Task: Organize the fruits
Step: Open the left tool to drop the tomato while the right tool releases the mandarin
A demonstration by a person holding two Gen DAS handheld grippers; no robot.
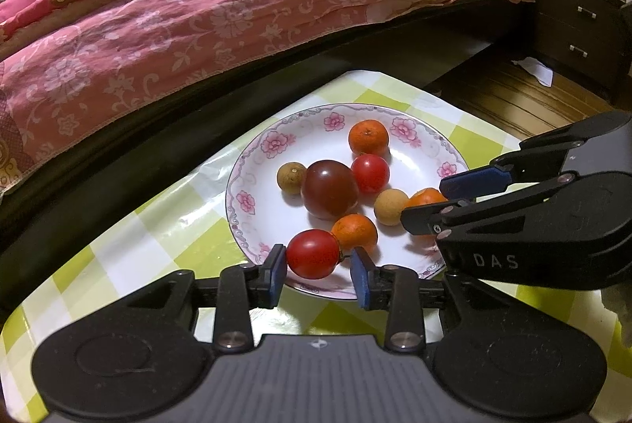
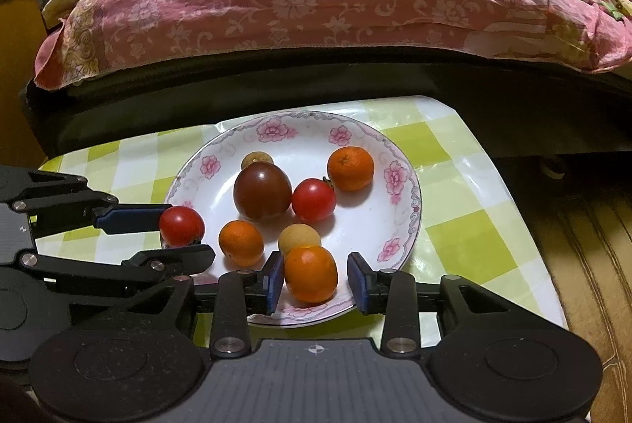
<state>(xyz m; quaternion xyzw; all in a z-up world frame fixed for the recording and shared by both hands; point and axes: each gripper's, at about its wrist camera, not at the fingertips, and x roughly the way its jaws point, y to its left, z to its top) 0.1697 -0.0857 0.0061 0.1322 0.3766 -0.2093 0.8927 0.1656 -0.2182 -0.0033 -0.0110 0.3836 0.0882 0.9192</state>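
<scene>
A white plate point(image 1: 276, 221) with pink flowers holds several fruits: a dark tomato point(image 1: 330, 188), red tomatoes, small oranges and two tan longans. My left gripper point(image 1: 318, 275) is open around a red tomato point(image 1: 313, 254) at the plate's near rim; a gap shows on the right side. In the right wrist view my right gripper point(image 2: 316, 282) is open around an orange point(image 2: 311, 274) at the plate's point(image 2: 399, 225) near rim, apart from both pads. The left gripper point(image 2: 183, 231) shows there around the same tomato point(image 2: 181, 226).
The plate sits on a green and white checked tablecloth point(image 1: 158, 253). A bed with a pink floral cover point(image 1: 197, 12) runs along the table's far side. A dark drawer cabinet point(image 1: 580, 28) stands at the right on a wooden floor point(image 1: 513, 95).
</scene>
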